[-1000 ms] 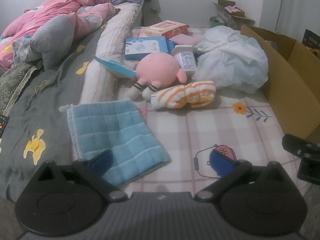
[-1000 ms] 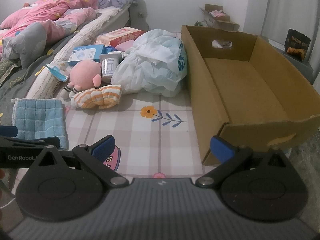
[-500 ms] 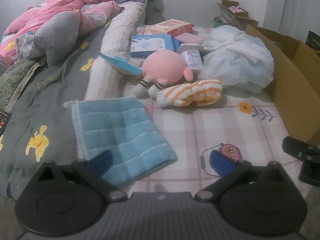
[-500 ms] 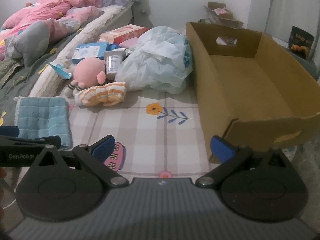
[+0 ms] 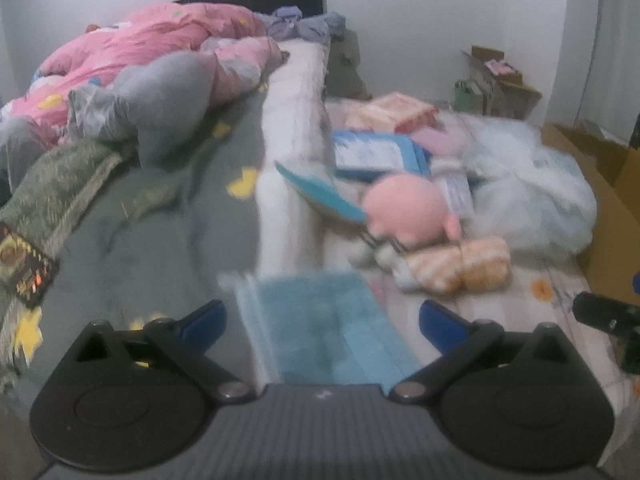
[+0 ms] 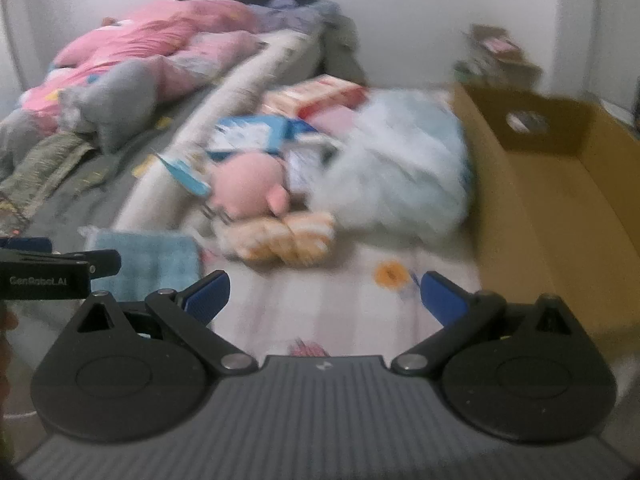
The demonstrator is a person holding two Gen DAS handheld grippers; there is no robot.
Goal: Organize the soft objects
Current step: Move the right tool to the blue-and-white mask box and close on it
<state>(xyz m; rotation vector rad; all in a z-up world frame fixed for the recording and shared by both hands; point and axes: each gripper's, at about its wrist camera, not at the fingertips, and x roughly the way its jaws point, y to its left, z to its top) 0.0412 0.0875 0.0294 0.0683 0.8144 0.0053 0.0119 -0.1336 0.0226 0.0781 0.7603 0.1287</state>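
one blue towel (image 5: pixel 320 320), one pink plush (image 5: pixel 406 210), one orange-striped soft roll (image 5: pixel 460 264), one white plastic bag (image 5: pixel 532 196), one cardboard box (image 6: pixel 560 208), two tools, left tool (image 5: pixel 322 322), right tool (image 6: pixel 324 294)

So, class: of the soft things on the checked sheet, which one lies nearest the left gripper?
The blue towel: it lies flat between the left gripper's open fingers, while the pink plush toy and the orange-striped bundle sit farther back.

blurred pink plush toy (image 5: pixel 404 210), cardboard box (image 6: pixel 560 200) cut off
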